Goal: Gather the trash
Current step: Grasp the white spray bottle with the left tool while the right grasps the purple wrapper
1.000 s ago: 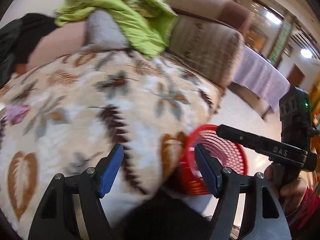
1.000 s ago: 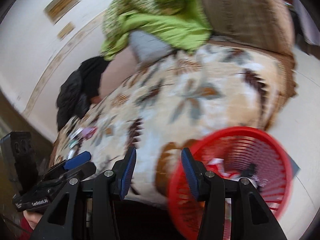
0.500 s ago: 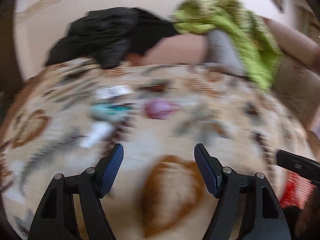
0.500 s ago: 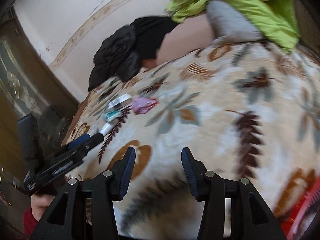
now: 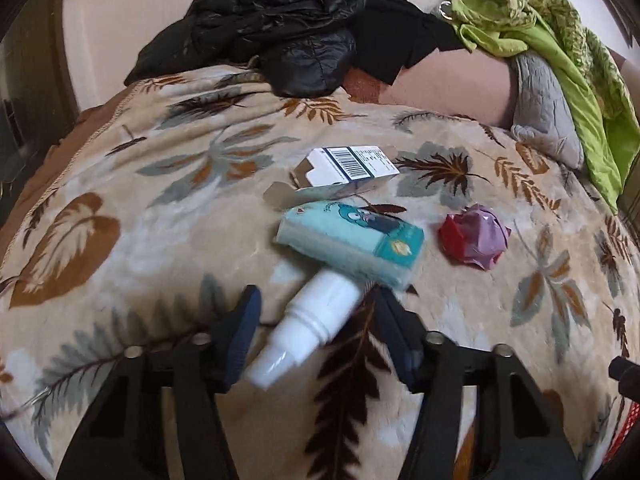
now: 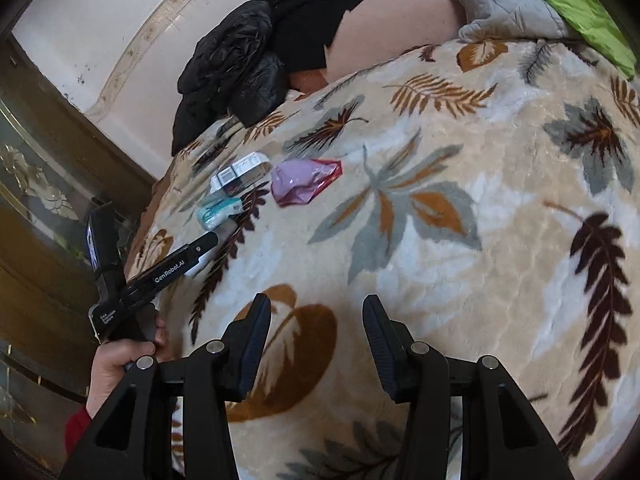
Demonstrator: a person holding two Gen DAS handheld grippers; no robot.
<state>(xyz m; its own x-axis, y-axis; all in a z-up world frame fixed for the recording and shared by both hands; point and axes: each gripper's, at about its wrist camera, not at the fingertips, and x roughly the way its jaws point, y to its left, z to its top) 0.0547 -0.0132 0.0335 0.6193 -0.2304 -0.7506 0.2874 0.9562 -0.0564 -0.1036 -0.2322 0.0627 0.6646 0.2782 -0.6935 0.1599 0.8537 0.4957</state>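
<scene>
A white plastic bottle (image 5: pixel 308 328) lies on the leaf-patterned blanket (image 5: pixel 160 208) between the fingers of my left gripper (image 5: pixel 314 298). Its jaws are closing, and a gap still shows on each side of the bottle. Just beyond the bottle are a teal tissue pack (image 5: pixel 352 240), a white barcode box (image 5: pixel 348 168) and a crumpled purple-and-red wrapper (image 5: pixel 474 236). The right wrist view shows the same box (image 6: pixel 240 174), pack (image 6: pixel 219 211) and wrapper (image 6: pixel 304 182), with the left gripper (image 6: pixel 206 246) over the bottle. My right gripper (image 6: pixel 316 304) hangs open over bare blanket, holding nothing.
A black jacket (image 5: pixel 280 28), a green cloth (image 5: pixel 560 40) and a grey cushion (image 5: pixel 544 112) lie along the back of the sofa. A sliver of red basket (image 5: pixel 628 432) shows at the lower right. A dark wooden cabinet (image 6: pixel 40 200) stands left of the sofa.
Both views swung away from the red basket and across the blanket to the trash. The left gripper came down around the white bottle and its jaws narrowed. The right jaws kept their width.
</scene>
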